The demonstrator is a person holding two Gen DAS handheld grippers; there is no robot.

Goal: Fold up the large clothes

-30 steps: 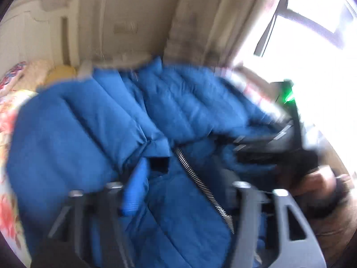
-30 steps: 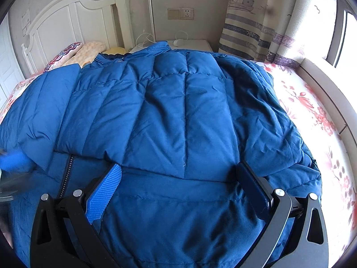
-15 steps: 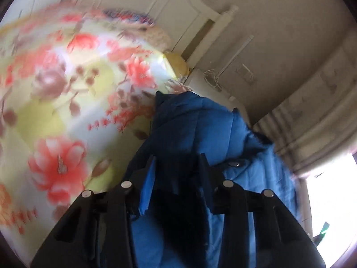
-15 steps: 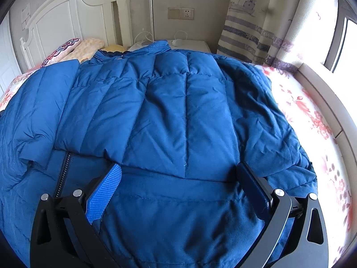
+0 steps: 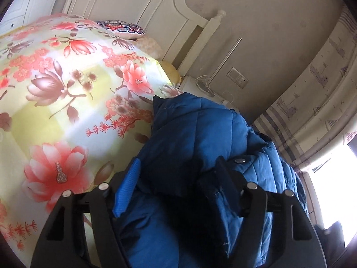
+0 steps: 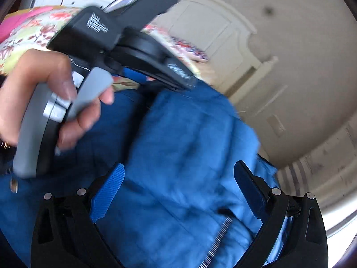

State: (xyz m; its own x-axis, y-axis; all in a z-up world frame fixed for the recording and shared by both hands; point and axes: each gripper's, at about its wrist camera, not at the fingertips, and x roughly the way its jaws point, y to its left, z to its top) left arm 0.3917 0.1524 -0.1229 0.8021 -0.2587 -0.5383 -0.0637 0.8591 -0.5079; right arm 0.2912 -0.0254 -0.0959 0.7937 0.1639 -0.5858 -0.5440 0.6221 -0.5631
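Bunching between left gripper [image 5: 176, 178] fingers: thick fold of blue puffer jacket [image 5: 200, 131], jaws part-closed, clamped on padding. Jacket on bed, floral quilt [image 5: 67, 89] left of gripper, white headboard [image 5: 138, 6] beyond. Right gripper [image 6: 178, 189] jaws spread wide over jacket, zipper [image 6: 219, 239] below, nothing gripped. Left hand [image 6: 44, 93] squeezing grey trigger ahead-left. View blurred.
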